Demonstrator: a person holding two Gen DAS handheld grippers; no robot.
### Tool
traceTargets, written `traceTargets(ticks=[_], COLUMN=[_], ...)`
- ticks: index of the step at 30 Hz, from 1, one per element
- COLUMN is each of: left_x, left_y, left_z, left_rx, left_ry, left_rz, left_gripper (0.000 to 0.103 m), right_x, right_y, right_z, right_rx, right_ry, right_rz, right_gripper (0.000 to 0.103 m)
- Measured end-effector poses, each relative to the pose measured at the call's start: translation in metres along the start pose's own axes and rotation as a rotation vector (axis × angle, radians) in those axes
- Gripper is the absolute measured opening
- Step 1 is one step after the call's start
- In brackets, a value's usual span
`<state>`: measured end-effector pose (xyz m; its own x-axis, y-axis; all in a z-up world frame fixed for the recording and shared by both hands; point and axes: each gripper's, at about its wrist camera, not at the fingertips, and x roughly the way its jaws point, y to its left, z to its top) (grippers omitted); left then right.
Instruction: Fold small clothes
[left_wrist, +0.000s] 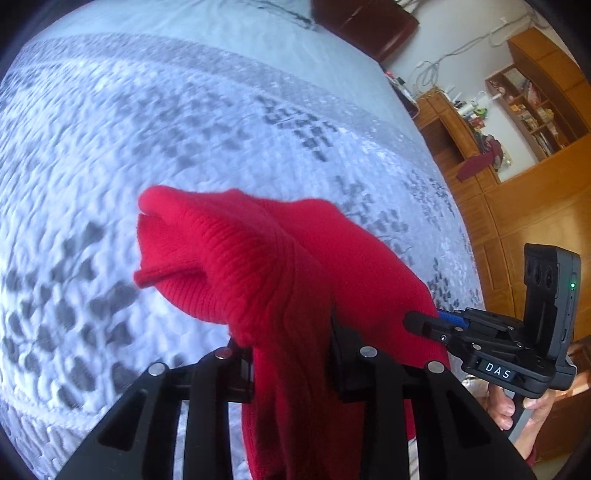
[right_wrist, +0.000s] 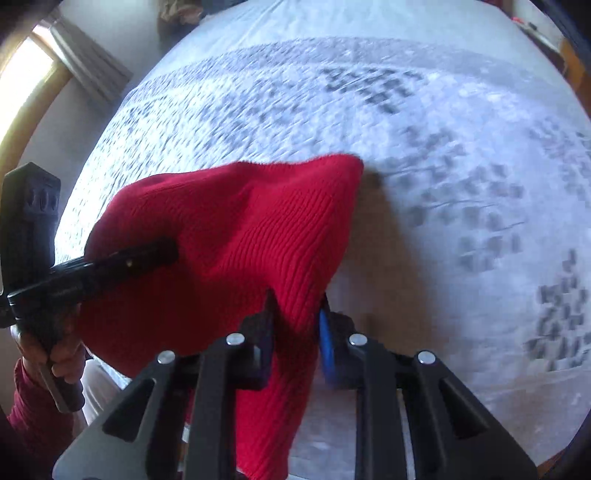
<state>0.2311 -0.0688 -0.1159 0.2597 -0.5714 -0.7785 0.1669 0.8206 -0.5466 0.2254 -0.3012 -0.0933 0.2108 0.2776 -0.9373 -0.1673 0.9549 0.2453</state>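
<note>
A red knit garment (left_wrist: 280, 266) is held up in the air above the bed (left_wrist: 147, 129) by both grippers. My left gripper (left_wrist: 291, 332) is shut on one part of the red cloth, which bunches over its jaws and hangs down between them. My right gripper (right_wrist: 295, 314) is shut on another part of the same garment (right_wrist: 236, 236). The right gripper also shows in the left wrist view (left_wrist: 424, 321), its tips in the cloth. The left gripper shows in the right wrist view (right_wrist: 162, 251), its tips against the cloth.
The bed carries a white quilted cover with a grey block pattern (right_wrist: 443, 166). Wooden cabinets and shelves (left_wrist: 524, 122) stand beyond the bed's right side. A window with a curtain (right_wrist: 44, 77) is at the left. A dark headboard (left_wrist: 365, 22) lies at the far end.
</note>
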Motion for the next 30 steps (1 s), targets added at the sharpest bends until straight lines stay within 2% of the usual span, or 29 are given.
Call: traceTargets(ticks=[8, 11, 14, 18, 19, 23, 25, 26, 27, 29, 30], left_x=[0.044, 0.053, 0.078, 0.13, 0.137, 0.138, 0.136, 0.134, 0.13, 0.123, 0.118], left_y=[-0.084, -0.102, -0.103, -0.08, -0.076, -0.075, -0.076, -0.075, -0.077, -0.079, -0.08], left_z=[0.046, 0.049, 0.04, 0.014, 0.007, -0.004, -0.003, -0.004, -0.008, -0.016, -0.024], left_rx=[0.088, 0.134, 0.157, 0.108, 0.106, 0.136, 0.119, 0.116, 0.116, 0.122, 0.116], left_ry=[-0.074, -0.102, -0.061, 0.079, 0.091, 0.073, 0.085, 0.09, 0.092, 0.097, 0.103], left_rz=[0.012, 0.024, 0.067, 0.13, 0.142, 0.166, 0.188, 0.193, 0.199, 0.212, 0.214], left_gripper=[0.029, 0.029, 0.03, 0.031, 0.032, 0.037, 0.044, 0.044, 0.045, 0.052, 0.06], right_x=[-0.042, -0.05, -0.031, 0.021, 0.031, 0.04, 0.037, 0.034, 0.031, 0.021, 0.016], right_y=[-0.077, -0.098, -0.121, -0.149, -0.153, -0.155, -0.157, -0.158, -0.159, -0.158, -0.159], right_z=[0.031, 0.031, 0.024, 0.002, -0.004, -0.02, -0.023, -0.025, -0.028, -0.034, -0.041], right_rx=[0.055, 0.058, 0.077, 0.137, 0.145, 0.157, 0.172, 0.181, 0.188, 0.195, 0.203], right_ry=[-0.129, -0.18, -0.154, -0.043, -0.026, -0.031, -0.029, -0.03, -0.036, -0.047, -0.045], right_rz=[-0.065, -0.075, -0.057, -0.016, -0.015, 0.004, 0.013, 0.011, 0.013, 0.033, 0.054], right_gripper=[0.018, 0.018, 0.018, 0.018, 0.019, 0.022, 0.03, 0.031, 0.041, 0.044, 0.044])
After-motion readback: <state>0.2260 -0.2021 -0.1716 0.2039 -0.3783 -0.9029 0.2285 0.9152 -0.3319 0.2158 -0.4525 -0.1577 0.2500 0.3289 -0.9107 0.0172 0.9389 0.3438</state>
